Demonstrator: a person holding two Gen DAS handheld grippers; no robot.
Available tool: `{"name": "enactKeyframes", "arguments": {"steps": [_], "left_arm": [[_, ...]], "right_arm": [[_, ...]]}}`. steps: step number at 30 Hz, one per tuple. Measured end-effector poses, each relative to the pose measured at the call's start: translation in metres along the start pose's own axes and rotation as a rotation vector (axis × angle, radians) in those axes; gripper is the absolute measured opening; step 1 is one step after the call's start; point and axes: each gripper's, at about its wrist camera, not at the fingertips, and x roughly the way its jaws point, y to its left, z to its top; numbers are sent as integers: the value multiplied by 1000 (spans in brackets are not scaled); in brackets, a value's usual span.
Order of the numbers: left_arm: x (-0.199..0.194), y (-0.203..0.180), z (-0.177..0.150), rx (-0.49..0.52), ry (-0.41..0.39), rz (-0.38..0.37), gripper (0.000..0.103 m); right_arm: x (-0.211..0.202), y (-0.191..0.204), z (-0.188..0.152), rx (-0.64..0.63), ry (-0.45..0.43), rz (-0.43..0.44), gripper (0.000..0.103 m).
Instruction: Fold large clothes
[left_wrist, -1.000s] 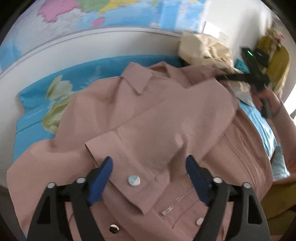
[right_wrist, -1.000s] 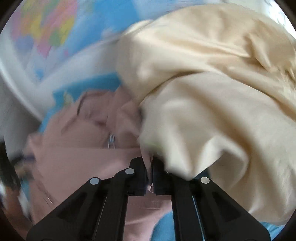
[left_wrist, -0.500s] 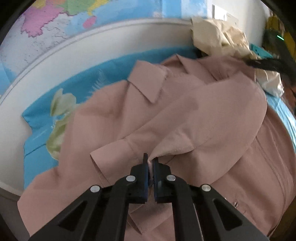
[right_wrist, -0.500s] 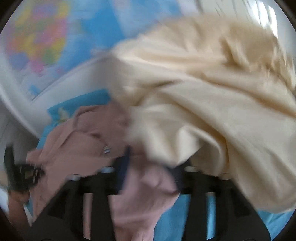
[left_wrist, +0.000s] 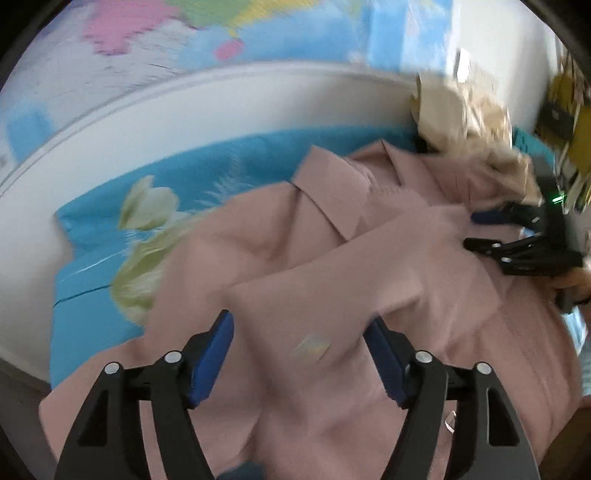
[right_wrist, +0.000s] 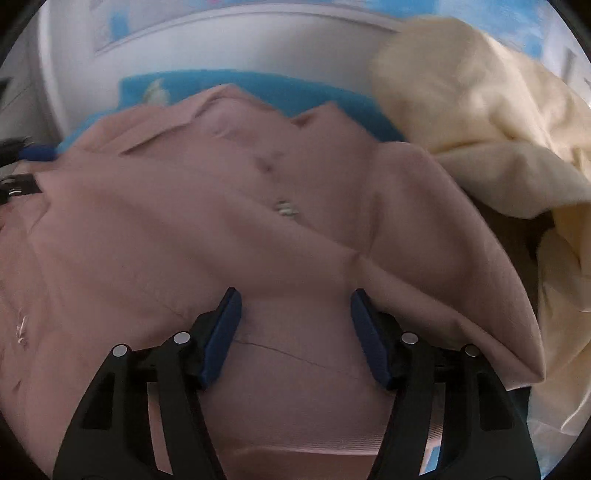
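Both grippers had let go since the earlier frames. The left gripper (left_wrist: 299, 354), pinched tight on a fold of the dusty-pink button-front jacket (left_wrist: 369, 280) half a second before, was opening, its blue pads (left_wrist: 210, 362) wide on either side of a sleeve with nothing pressed between them. The right gripper (right_wrist: 293, 332), earlier clamped on pink cloth beside the crumpled cream garment (right_wrist: 480, 122), was also opening over bare pink fabric. The jacket lay spread on the blue leaf-print sheet (left_wrist: 110, 229), filling the centre of both views, collar toward the upper right of the left view. One sleeve seemed laid across the front, so that fold looked placed and a fresh grasp seemed due.
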Motion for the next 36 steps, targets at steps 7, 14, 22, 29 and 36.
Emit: {"name": "enactKeyframes", "arguments": {"steps": [7,14,22,29,36], "left_arm": [[-79,66,-71,-282,-116,8,78],[-111,100,-145,-507,-143,106,78],[-106,140,-182,-614,-60,228,77],[-102,118,-176,-477,-55,230,5],[-169,74,-65,-198,-275,388,5]], "right_arm": [[-28,9,5,25,-14,46,62],[-56,72,23,-90,-94,224,72],[-45,101,26,-102,-57,313,77],[-43,96,13,-72,-24,304,77],[-64,78,6,-12,-73,312,77]]}}
